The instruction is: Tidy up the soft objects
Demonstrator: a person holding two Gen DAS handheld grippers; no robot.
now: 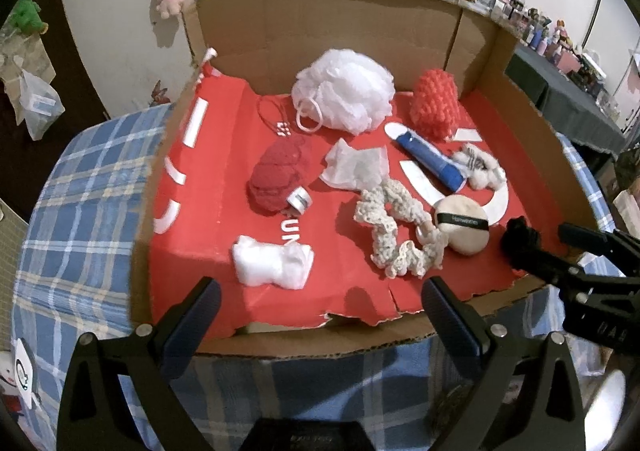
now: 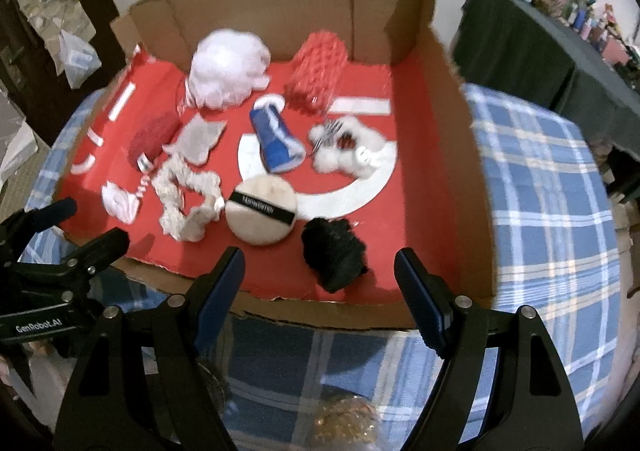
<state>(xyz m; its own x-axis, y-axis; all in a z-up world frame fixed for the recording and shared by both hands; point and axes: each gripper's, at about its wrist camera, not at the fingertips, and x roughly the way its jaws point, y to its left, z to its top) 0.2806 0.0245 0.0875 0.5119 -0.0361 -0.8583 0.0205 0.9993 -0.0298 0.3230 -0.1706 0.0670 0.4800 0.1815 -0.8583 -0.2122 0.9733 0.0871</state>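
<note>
Apparently nothing is being gripped: left tongs (image 1: pixel 318 315) and right tongs (image 2: pixel 320 283) are hovering open at the near rim of the cardboard tray (image 2: pixel 460 187). Black scrunchie (image 2: pixel 334 255) is lying nearest the right tongs, needing a downward reach.

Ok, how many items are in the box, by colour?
White: 4 (pouf, sheer cloth, cotton wad, fluffy piece)
Red: 2 (knit piece, mesh bundle)
Cream: 2 (crochet scrunchie, powder puff)
Blue: 1 (tube)
Black: 1 (pompom)
Silver: 1 (tin)
Total: 11

left wrist: near, angled down | right wrist: likewise | shared: cardboard box (image 1: pixel 440 31)
</note>
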